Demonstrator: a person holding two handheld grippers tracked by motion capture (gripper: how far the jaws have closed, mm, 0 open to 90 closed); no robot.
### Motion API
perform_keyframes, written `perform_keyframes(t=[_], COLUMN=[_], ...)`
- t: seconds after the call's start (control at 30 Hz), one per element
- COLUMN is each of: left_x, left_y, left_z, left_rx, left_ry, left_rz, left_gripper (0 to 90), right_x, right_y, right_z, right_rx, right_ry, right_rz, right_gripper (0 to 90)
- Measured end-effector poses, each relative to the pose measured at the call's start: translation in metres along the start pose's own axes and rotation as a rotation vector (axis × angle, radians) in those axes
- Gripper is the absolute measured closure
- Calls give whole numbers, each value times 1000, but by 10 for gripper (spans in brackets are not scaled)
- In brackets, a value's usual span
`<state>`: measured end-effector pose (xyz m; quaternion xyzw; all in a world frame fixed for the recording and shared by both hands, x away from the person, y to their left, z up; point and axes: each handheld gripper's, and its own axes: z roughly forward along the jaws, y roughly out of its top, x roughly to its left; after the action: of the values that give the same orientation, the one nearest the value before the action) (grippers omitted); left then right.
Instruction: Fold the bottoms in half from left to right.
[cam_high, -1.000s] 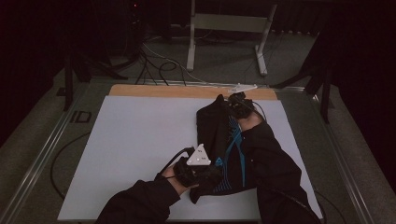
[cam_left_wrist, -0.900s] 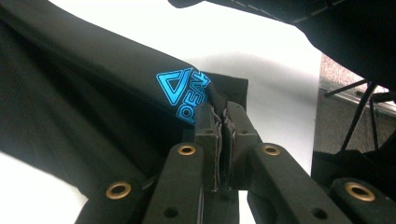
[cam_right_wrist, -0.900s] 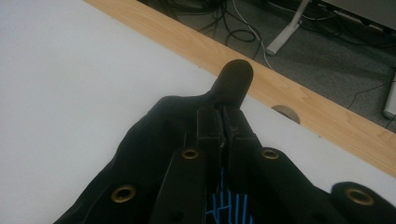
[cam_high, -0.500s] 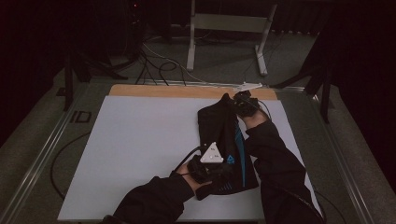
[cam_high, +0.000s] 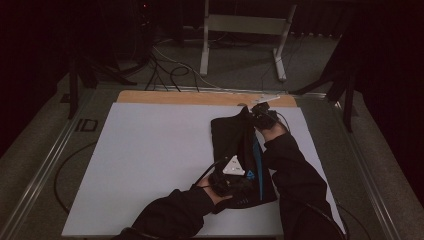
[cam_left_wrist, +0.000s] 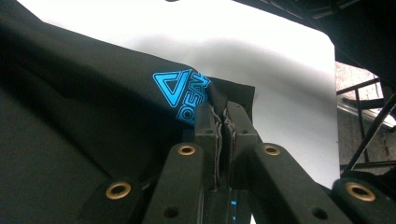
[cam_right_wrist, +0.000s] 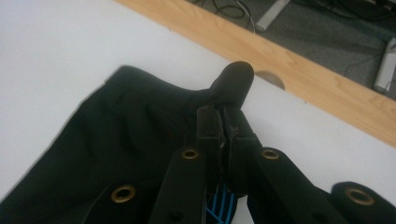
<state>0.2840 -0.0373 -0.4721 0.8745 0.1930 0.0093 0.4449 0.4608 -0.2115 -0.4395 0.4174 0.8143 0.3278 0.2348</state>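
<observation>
- Black garment (cam_high: 240, 150) with a blue logo (cam_left_wrist: 180, 93) lies on the right of my white worktop (cam_high: 150, 160).
- My left fingers (cam_left_wrist: 223, 119) pinch its near edge.
- My right fingers (cam_right_wrist: 223, 122) clamp its far corner.

The black cloth (cam_left_wrist: 93, 121) has a bright blue sign on it: a triangle shape with blue letters beside it. The letters run slanted, and part of them hides behind the left gripper (cam_left_wrist: 223, 122), so the whole word cannot be read; "DEA" can be made out. From the high view the same blue mark (cam_high: 249, 174) is too small to read. On the floor strip left of the table stands a mark like "ID" (cam_high: 86, 124).
</observation>
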Motion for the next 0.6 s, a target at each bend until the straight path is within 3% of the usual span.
perform_keyframes(t=[0.3, 0.37, 0.6], left_x=[5, 5, 7], left_y=[0, 0, 1], left_z=[14, 18, 29], left_rx=[16, 23, 41], left_ry=[-9, -11, -18], left_rz=[-22, 4, -12], left_gripper=[857, 857, 856], right_x=[-4, -5, -9], right_y=[-11, -13, -20], right_z=[17, 21, 28], right_rx=[36, 38, 67], right_ry=[-11, -11, -28], right_rz=[0, 7, 13], right_gripper=[870, 870, 868])
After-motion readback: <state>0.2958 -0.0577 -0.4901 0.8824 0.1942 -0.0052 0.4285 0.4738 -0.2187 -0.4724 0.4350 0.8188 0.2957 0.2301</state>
